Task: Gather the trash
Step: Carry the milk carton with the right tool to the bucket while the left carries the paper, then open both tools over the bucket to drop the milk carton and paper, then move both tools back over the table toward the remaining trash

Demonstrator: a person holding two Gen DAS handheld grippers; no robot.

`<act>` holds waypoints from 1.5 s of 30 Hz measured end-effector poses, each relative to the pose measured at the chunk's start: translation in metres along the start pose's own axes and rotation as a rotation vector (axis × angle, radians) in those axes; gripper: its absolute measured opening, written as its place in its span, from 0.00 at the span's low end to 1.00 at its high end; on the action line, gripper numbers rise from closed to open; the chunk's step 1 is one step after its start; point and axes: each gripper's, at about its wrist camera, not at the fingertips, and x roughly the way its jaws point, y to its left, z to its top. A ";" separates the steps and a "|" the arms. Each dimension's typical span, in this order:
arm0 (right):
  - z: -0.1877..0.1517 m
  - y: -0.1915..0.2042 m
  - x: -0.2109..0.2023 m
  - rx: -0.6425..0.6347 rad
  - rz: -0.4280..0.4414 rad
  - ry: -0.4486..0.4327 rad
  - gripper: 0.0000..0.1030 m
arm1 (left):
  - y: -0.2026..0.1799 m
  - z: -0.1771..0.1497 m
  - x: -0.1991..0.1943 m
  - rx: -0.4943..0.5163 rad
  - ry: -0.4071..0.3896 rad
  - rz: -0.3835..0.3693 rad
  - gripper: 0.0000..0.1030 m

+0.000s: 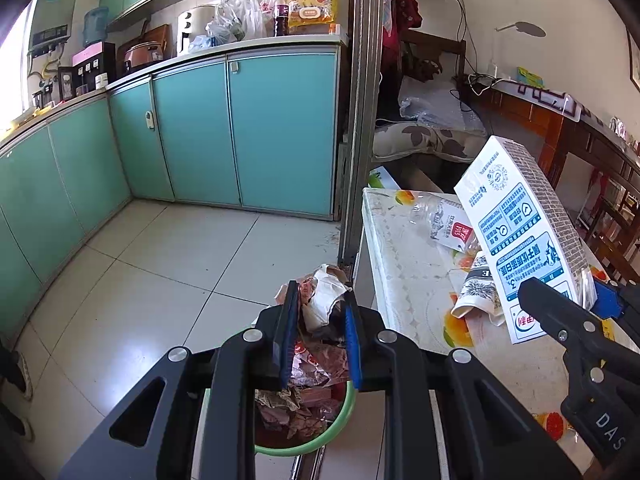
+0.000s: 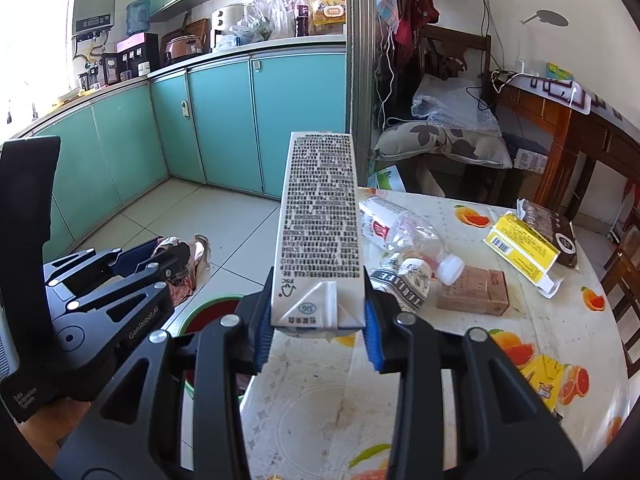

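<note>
Black left gripper (image 1: pixel 318 336), black right gripper (image 2: pixel 316 332), blue ribbed jaws, silver pivot screws, white lettering

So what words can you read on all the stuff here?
"SIG" and "FSC": bottom end of the milk carton; its dense side print is too small to read.
"GenRobot.AI": the left gripper.
"DAS": the right gripper; the rest is cut off.
"TERLIFE": a crushed paper cup, partly hidden.
Clear bottle, yellow box and brown box: labels too blurred.
</note>
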 end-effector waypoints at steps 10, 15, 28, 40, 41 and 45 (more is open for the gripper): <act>-0.009 0.048 0.044 -0.001 0.117 0.110 0.35 | 0.045 -0.013 0.043 -0.014 0.100 0.063 0.18; -0.015 0.066 0.064 -0.018 0.138 0.154 0.35 | 0.062 -0.027 0.063 -0.032 0.152 0.084 0.18; -0.017 0.068 0.090 -0.036 0.075 0.171 0.55 | 0.069 -0.027 0.089 -0.030 0.127 0.149 0.82; -0.005 -0.006 0.019 -0.013 0.061 0.089 0.62 | 0.001 -0.011 0.044 0.029 0.091 0.072 0.82; -0.006 -0.017 0.010 -0.014 0.056 0.082 0.65 | -0.009 -0.010 0.038 0.035 0.086 0.058 0.83; -0.012 -0.061 -0.025 -0.019 0.016 0.058 0.67 | -0.053 -0.007 0.010 0.053 0.058 -0.017 0.86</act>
